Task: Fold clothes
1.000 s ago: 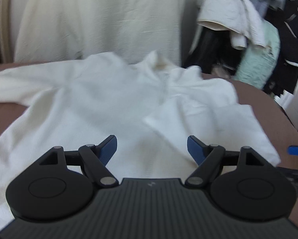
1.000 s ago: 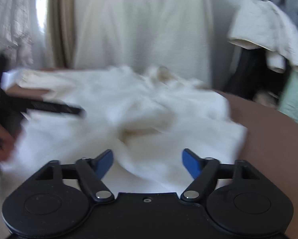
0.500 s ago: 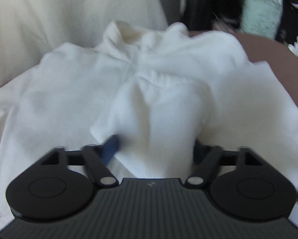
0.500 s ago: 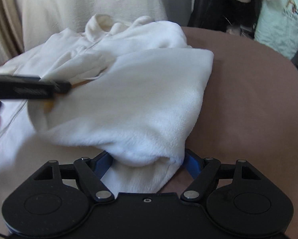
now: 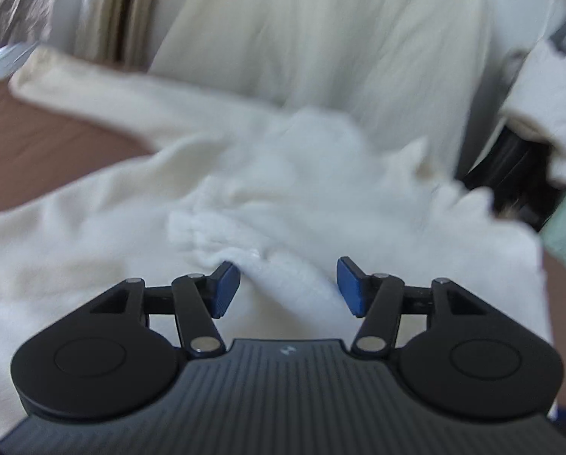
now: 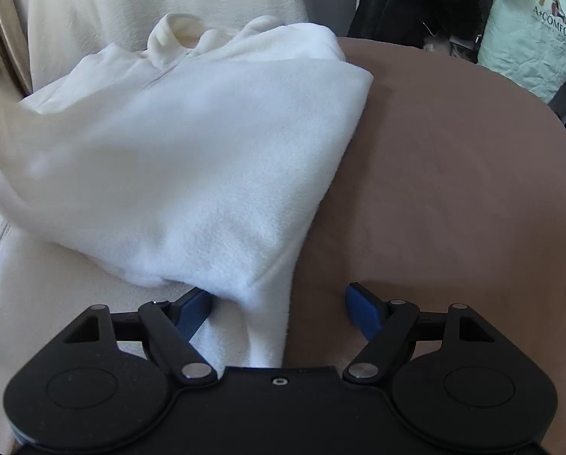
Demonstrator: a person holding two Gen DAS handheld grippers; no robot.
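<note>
Brown table (image 6: 453, 174) bare right of white fleece (image 6: 207, 159) (both tongs agape).

Two handheld grippers, both with jaws spread apart.

The left gripper (image 5: 287, 284) points forward and slightly down, its blue fingertips (image 5: 226, 284) wide apart and clamping nothing. The right gripper (image 6: 279, 313) points forward and down as well, its blue fingertips (image 6: 362, 313) equally wide apart, nothing pinched between them.
</note>
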